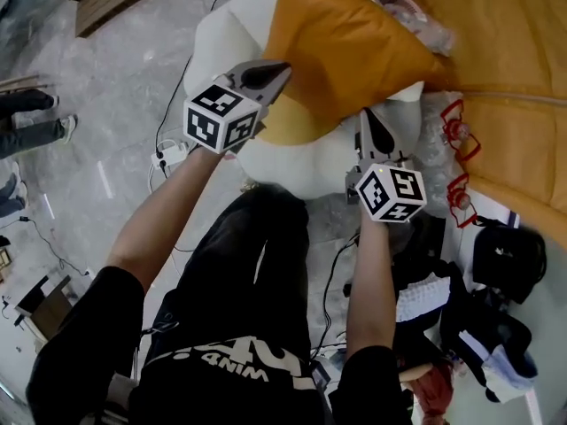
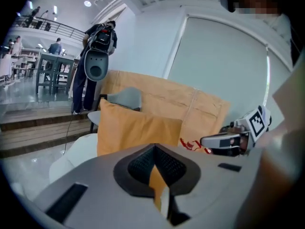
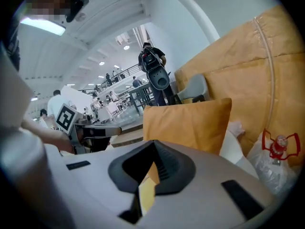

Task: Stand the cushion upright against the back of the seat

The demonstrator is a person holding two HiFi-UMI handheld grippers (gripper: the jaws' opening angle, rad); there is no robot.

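An orange cushion (image 1: 345,51) stands on its edge on the white seat (image 1: 292,162), leaning towards the seat back, which is covered in tan wrapping (image 1: 496,34). My left gripper (image 1: 283,67) is shut at the cushion's left edge, and I see nothing held between its jaws. My right gripper (image 1: 365,113) is shut just off the cushion's lower right corner, also empty. In the left gripper view the cushion (image 2: 133,130) rises beyond the closed jaws (image 2: 155,149). The right gripper view shows the cushion (image 3: 190,123) upright past its closed jaws (image 3: 153,144).
Clear plastic-wrapped things with red straps (image 1: 456,140) lie to the right of the seat. A black bag (image 1: 505,255) and a pile of clothes (image 1: 487,343) sit at the lower right. Cables and a power strip (image 1: 168,156) lie on the grey floor at left.
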